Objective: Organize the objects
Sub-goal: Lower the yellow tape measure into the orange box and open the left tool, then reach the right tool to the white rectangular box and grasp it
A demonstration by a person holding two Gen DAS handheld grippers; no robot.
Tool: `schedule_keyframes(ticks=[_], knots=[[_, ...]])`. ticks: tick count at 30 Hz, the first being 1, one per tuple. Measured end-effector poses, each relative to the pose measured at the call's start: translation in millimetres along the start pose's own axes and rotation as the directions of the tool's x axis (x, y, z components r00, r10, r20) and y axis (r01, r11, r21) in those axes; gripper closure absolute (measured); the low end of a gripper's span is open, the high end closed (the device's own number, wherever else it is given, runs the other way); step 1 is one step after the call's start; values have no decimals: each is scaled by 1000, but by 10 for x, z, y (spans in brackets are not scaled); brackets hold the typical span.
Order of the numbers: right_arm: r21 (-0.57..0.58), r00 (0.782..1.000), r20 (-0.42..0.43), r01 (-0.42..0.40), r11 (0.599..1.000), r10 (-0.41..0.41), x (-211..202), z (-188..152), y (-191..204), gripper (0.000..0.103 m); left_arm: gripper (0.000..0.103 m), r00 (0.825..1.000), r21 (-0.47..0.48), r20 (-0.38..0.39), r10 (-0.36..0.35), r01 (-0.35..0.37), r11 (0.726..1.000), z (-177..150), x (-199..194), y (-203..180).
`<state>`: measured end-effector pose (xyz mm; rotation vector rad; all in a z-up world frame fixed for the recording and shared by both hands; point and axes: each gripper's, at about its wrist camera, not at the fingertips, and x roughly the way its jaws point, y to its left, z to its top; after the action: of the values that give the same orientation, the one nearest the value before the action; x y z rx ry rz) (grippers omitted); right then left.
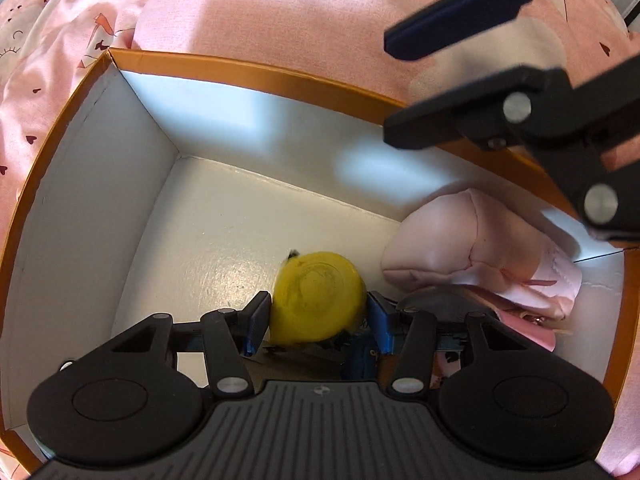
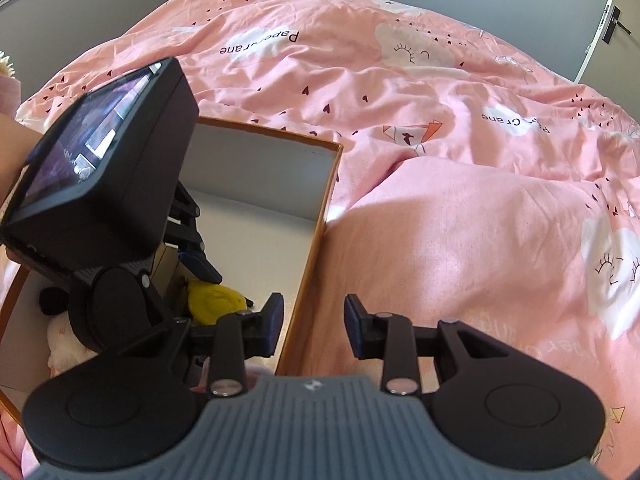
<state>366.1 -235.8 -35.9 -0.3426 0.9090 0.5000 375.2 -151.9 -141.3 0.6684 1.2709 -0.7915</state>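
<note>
An orange-rimmed cardboard box (image 1: 256, 70) with a white inside lies on the pink bed. My left gripper (image 1: 318, 312) is down inside it, shut on a yellow plush toy (image 1: 318, 300) just above the box floor. A pale pink plush (image 1: 480, 248) lies in the box's right corner. My right gripper (image 2: 314, 322) is open and empty, straddling the box's right wall (image 2: 316, 236); it also shows at the upper right of the left wrist view (image 1: 400, 92). The yellow toy (image 2: 214, 300) shows in the right wrist view beside the left gripper's body.
A pink patterned duvet (image 2: 440, 120) covers the bed all around the box. A pink pillow (image 1: 280, 12) lies behind the box. A black item (image 2: 54, 300) and a white plush (image 2: 64, 340) sit in the box's near end. A door (image 2: 616, 28) stands at far right.
</note>
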Motion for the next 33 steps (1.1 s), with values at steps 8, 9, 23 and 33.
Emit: schedule_keyframes(ticks=[8, 9, 23, 33], knots=[[16, 1000, 0, -5, 1000, 5, -65, -8, 18, 67, 38, 999, -23, 38, 5, -4, 1000, -112, -175, -79], [19, 1000, 3, -7, 1000, 7, -89, -6, 22, 67, 38, 999, -28, 50, 7, -5, 1000, -140, -232, -93], [-80, 973, 157, -156, 985, 167, -602, 234, 639, 59, 37, 958, -178, 236, 160, -119, 977, -979, -1576, 107], [-375, 938, 93, -277, 885, 333, -459, 524, 1761, 59, 36, 951, -295, 128, 283, -236, 926, -1870, -1822, 451]])
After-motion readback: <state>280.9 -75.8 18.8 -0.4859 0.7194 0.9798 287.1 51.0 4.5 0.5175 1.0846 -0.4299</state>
